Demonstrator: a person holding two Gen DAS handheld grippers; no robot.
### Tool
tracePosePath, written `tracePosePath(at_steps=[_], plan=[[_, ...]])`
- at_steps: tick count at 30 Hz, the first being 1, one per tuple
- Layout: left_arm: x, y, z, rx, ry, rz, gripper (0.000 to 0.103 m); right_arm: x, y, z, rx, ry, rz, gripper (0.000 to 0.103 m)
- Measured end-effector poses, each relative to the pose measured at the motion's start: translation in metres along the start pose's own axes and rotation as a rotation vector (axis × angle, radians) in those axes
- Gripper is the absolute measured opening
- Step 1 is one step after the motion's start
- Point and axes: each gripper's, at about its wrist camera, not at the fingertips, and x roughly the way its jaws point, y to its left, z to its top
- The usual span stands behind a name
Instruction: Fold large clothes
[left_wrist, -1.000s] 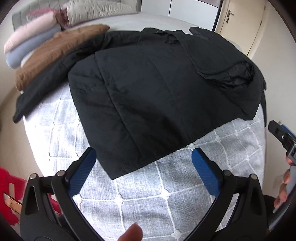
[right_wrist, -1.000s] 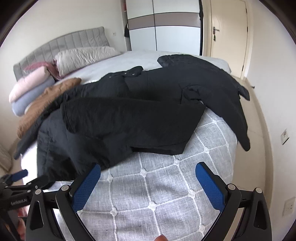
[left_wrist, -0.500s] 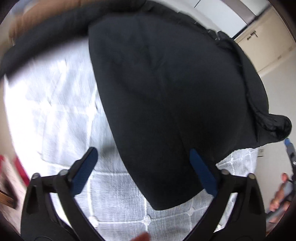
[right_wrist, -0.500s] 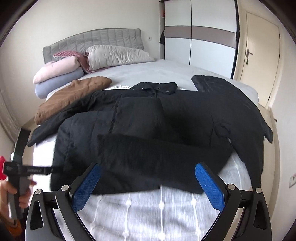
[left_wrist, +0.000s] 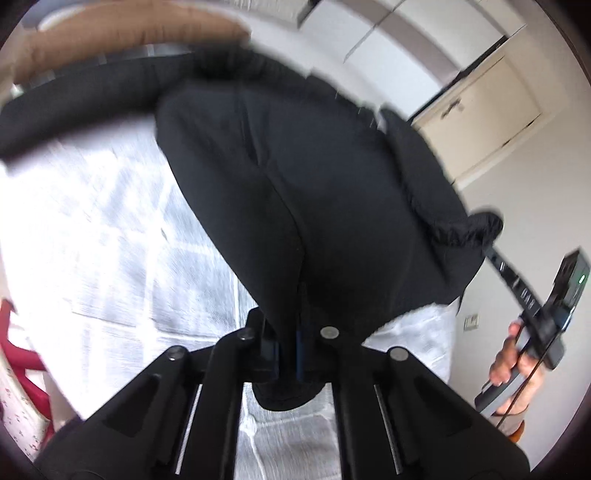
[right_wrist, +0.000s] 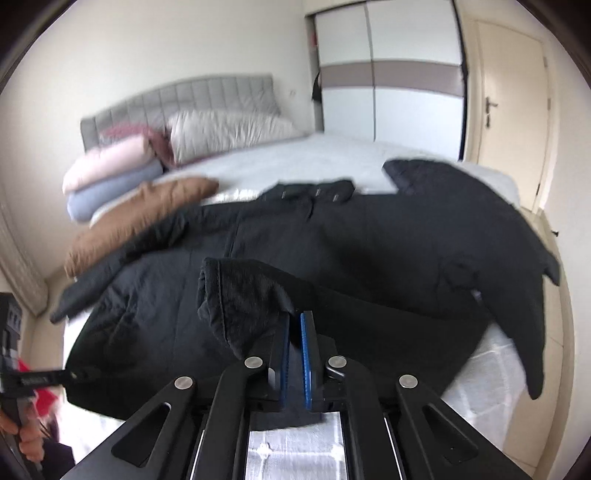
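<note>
A large black coat (right_wrist: 369, 258) lies spread across the bed (right_wrist: 369, 155), collar toward the headboard. In the right wrist view my right gripper (right_wrist: 295, 317) has its jaws closing, and the blue pads (right_wrist: 306, 350) pinch a raised fold of the coat beside a sleeve cuff (right_wrist: 221, 295). In the blurred left wrist view the black coat (left_wrist: 314, 184) fills the middle. My left gripper (left_wrist: 286, 332) has its jaws closing on the coat's near hem corner, with fabric draped over its fingertips. A hand holds the right gripper's handle (left_wrist: 543, 332) at the far right.
A folded brown garment (right_wrist: 140, 218), rolled pink and blue quilts (right_wrist: 110, 170) and a pillow (right_wrist: 229, 133) sit near the grey headboard (right_wrist: 177, 96). A wardrobe (right_wrist: 388, 92) and a door (right_wrist: 509, 92) stand behind. A red object (left_wrist: 14, 350) is left of the bed.
Both grippers went from wide open to closed on the coat. The left one came in onto the hem corner. The right one now has a sleeve fold raised off the coat.
</note>
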Motion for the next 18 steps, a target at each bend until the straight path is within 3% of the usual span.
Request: tracePosePath(at_steps=[4, 7, 9, 11, 12, 13, 14, 15, 17, 18], plan=[[-0.061, 0.0, 0.004, 0.012, -0.101, -0.022, 0.007, -0.054, -0.019, 0.002, 0.018, -0.082, -0.042, 0.002], [-0.095, 0.014, 0.006, 0.019, -0.107, -0.031, 0.007, -0.102, -0.036, 0.002, 0.008, -0.138, -0.101, 0.002], [-0.098, 0.029, 0.005, 0.029, -0.083, 0.015, 0.008, -0.128, -0.05, 0.0, 0.009, -0.158, -0.144, 0.003], [-0.086, 0.044, 0.001, 0.071, -0.036, 0.13, 0.011, -0.144, -0.068, -0.005, 0.036, -0.128, -0.143, 0.005], [-0.081, 0.05, -0.002, 0.084, -0.012, 0.18, 0.016, -0.146, -0.074, -0.01, 0.049, -0.102, -0.137, 0.014], [-0.078, 0.054, -0.006, 0.098, 0.013, 0.224, 0.021, -0.146, -0.075, -0.014, 0.053, -0.081, -0.134, 0.037], [-0.071, 0.052, -0.008, 0.106, 0.034, 0.249, 0.036, -0.143, -0.074, -0.021, 0.054, -0.055, -0.129, 0.054], [-0.069, 0.058, -0.009, 0.107, 0.052, 0.252, 0.054, -0.138, -0.069, -0.031, 0.054, -0.024, -0.111, 0.081], [-0.065, 0.064, -0.015, 0.1, 0.061, 0.229, 0.069, -0.125, -0.058, -0.043, 0.044, 0.024, -0.048, 0.085], [-0.063, 0.068, -0.015, 0.098, 0.062, 0.218, 0.069, -0.118, -0.055, -0.049, 0.046, 0.064, -0.029, 0.085]])
